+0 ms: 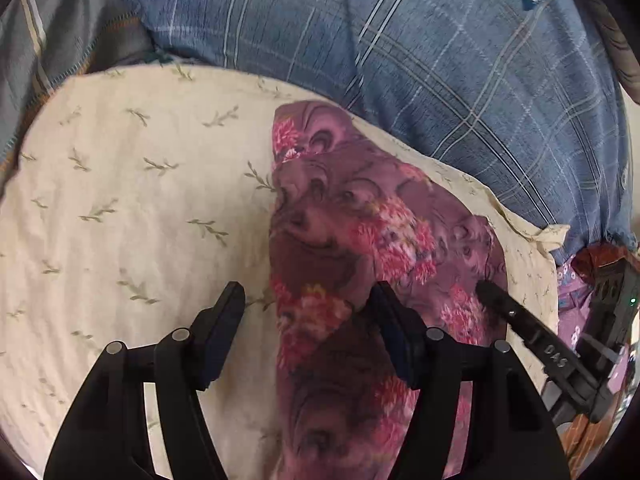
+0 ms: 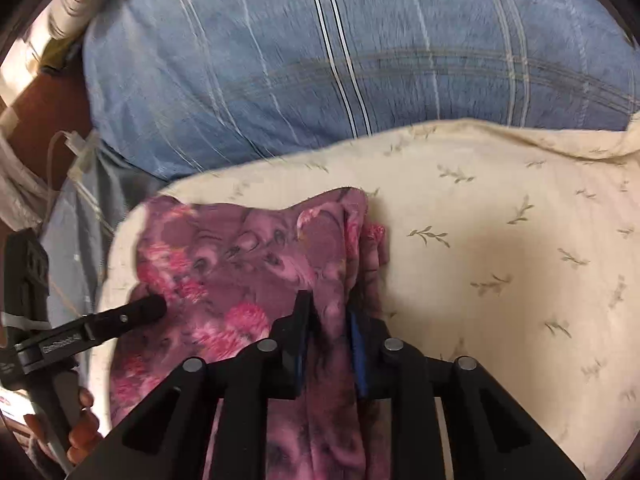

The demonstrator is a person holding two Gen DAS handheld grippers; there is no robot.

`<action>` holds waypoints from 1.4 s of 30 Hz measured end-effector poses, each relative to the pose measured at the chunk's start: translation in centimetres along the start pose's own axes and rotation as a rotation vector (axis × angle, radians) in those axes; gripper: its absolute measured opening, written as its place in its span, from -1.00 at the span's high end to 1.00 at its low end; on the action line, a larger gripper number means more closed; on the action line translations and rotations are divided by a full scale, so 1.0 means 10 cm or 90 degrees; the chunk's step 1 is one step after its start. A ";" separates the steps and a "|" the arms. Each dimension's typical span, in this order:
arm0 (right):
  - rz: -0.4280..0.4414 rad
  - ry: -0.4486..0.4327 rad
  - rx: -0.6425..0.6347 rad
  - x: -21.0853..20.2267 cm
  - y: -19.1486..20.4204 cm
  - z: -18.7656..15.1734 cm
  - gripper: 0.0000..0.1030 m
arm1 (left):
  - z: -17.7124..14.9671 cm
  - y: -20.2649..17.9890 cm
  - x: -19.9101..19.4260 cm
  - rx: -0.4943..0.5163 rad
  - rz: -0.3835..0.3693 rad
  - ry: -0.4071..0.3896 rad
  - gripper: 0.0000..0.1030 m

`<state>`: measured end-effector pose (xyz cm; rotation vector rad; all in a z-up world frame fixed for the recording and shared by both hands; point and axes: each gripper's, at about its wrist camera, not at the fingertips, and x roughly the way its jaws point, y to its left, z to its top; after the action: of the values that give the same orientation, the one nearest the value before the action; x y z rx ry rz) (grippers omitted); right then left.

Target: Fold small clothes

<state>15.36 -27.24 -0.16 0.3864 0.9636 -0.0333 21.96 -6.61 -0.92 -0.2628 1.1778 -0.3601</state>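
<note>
A small purple garment (image 1: 360, 240) with pink flower print is lying on a cream pillow (image 1: 120, 200) scattered with little green sprigs, and it is sitting toward the pillow's right side in the left wrist view and toward its left side in the right wrist view. The cloth is lying partly bunched, with a raised fold running along its right edge in the right wrist view. The right gripper (image 2: 330, 320) is pinching that fold: its two blue-padded fingers are pressing in on a ridge of the purple fabric from both sides, so it is grasping the garment. The left gripper (image 1: 308, 304) is hovering with its jaws standing wide apart, released; its right finger is lying over the garment's left edge while its left finger is sitting over bare pillow, and nothing is clamped between them. In the right wrist view one black fingertip of the left gripper is reaching in from the left and resting on or just above the cloth's left part, and a hand (image 2: 82, 428) is gripping its handle at the lower left. Beyond the pillow, on the far side, a blue plaid fabric (image 1: 440, 40) is lying in broad folds.
</note>
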 end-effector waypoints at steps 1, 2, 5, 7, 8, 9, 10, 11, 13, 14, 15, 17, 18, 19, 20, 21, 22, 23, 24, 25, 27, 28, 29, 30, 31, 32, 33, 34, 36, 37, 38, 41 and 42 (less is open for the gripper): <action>-0.001 -0.005 -0.004 -0.10 0.01 -0.04 0.53 | -0.04 0.00 -0.09 0.008 0.005 -0.008 -0.26; -0.017 -0.011 -0.018 -0.25 0.02 -0.13 0.25 | -0.09 0.00 -0.19 0.019 0.011 -0.017 -0.26; -0.083 -0.024 -0.059 -0.57 0.03 -0.41 -0.56 | -0.30 0.01 -0.49 0.058 0.045 -0.042 -0.29; -0.118 -0.026 -0.083 -0.76 0.03 -0.59 -0.67 | -0.51 0.05 -0.66 0.082 0.087 -0.054 -0.33; -0.131 -0.020 -0.092 -0.85 0.02 -0.69 -0.67 | -0.65 0.05 -0.74 0.094 0.112 -0.066 -0.35; -0.140 -0.010 -0.101 -0.93 0.02 -0.84 -0.68 | -0.75 0.07 -0.79 0.104 0.134 -0.079 -0.37; -0.144 -0.003 -0.103 -1.00 0.00 -0.93 -0.73 | -0.86 0.07 -0.85 0.117 0.160 -0.091 -0.38; -0.147 0.003 -0.105 -1.05 -0.02 -1.04 -0.83 | -1.00 0.06 -0.88 0.128 0.184 -0.094 -0.39; -0.153 0.003 -0.113 -1.13 -0.04 -1.21 -0.89 | -1.20 0.09 -0.92 0.137 0.184 -0.085 -0.39; -0.154 0.000 -0.117 -1.16 -0.07 -1.29 -0.89 | -1.29 0.10 -0.94 0.133 0.171 -0.074 -0.39; -0.150 -0.001 -0.117 -1.19 -0.09 -1.36 -0.89 | -1.40 0.12 -0.95 0.120 0.146 -0.059 -0.39; -0.128 -0.003 -0.099 -1.26 -0.16 -1.48 -0.89 | -1.54 0.14 -0.92 0.098 0.111 -0.038 -0.39; -0.109 -0.007 -0.084 -1.29 -0.20 -1.54 -0.89 | -1.61 0.14 -0.90 0.089 0.096 -0.025 -0.39; -0.096 -0.010 -0.072 -1.30 -0.22 -1.57 -0.89 | -1.65 0.13 -0.86 0.088 0.092 -0.015 -0.39; -0.085 -0.010 -0.061 -1.30 -0.25 -1.58 -0.89 | -1.68 0.10 -0.84 0.088 0.091 -0.005 -0.39; -0.069 -0.009 -0.045 -1.30 -0.28 -1.60 -0.89 | -1.68 0.09 -0.81 0.085 0.089 0.003 -0.39; -0.056 -0.005 -0.031 -1.28 -0.30 -1.61 -0.89 | -1.69 0.07 -0.78 0.080 0.085 0.011 -0.39; -0.045 -0.003 -0.018 -1.25 -0.32 -1.59 -0.89 | -1.67 0.06 -0.77 0.069 0.073 0.019 -0.39; -0.034 -0.003 -0.002 -1.23 -0.35 -1.57 -0.89 | -1.67 0.06 -0.78 0.049 0.049 0.026 -0.39; -0.024 -0.005 0.009 -1.22 -0.37 -1.56 -0.89 | -1.66 0.08 -0.77 0.026 0.022 0.031 -0.39; 0.016 -0.009 0.050 -1.18 -0.45 -1.52 -0.89 | -1.63 0.11 -0.73 -0.027 -0.048 0.050 -0.39; 0.039 -0.008 0.074 -1.16 -0.48 -1.50 -0.89 | -1.62 0.14 -0.70 -0.059 -0.087 0.065 -0.39; 0.062 -0.007 0.093 -1.13 -0.50 -1.49 -0.89 | -1.62 0.15 -0.66 -0.086 -0.117 0.076 -0.39; 0.084 -0.002 0.108 -1.10 -0.50 -1.47 -0.88 | -1.62 0.18 -0.62 -0.118 -0.152 0.089 -0.39; 0.101 0.004 0.116 -1.05 -0.50 -1.46 -0.86 | -1.61 0.19 -0.58 -0.138 -0.170 0.096 -0.39; 0.109 0.007 0.119 -1.02 -0.49 -1.44 -0.84 | -1.61 0.21 -0.52 -0.158 -0.184 0.104 -0.39; 0.116 0.010 0.117 -0.98 -0.46 -1.43 -0.83 | -1.62 0.21 -0.47 -0.169 -0.191 0.111 -0.39; 0.118 0.011 0.115 -0.95 -0.44 -1.42 -0.76 | -1.62 0.20 -0.40 -0.178 -0.194 0.119 -0.39; 0.119 0.018 0.096 -0.90 -0.35 -1.40 -0.40 | -1.58 0.16 -0.30 -0.188 -0.187 0.127 -0.33; 0.113 0.022 0.085 -0.88 -0.32 -1.38 0.10 | -1.55 0.15 -0.31 -0.189 -0.185 0.121 -0.20; 0.103 0.027 0.066 -0.89 -0.27 -1.35 0.81 | -1.52 0.13 -0.36 -0.190 -0.187 0.109 0.25; 0.150 -0.020 0.035 -1.18 -0.14 -1.32 0.87 | -1.44 0.14 -0.63 -0.167 -0.197 0.064 0.59; 0.141 -0.043 0.016 -1.30 -0.10 -1.31 0.88 | -1.43 0.13 -0.69 -0.148 -0.176 0.050 0.60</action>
<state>-2.70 -25.62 3.39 0.5103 0.8496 0.1420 6.51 -2.78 -0.74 -0.6236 1.2642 -0.4786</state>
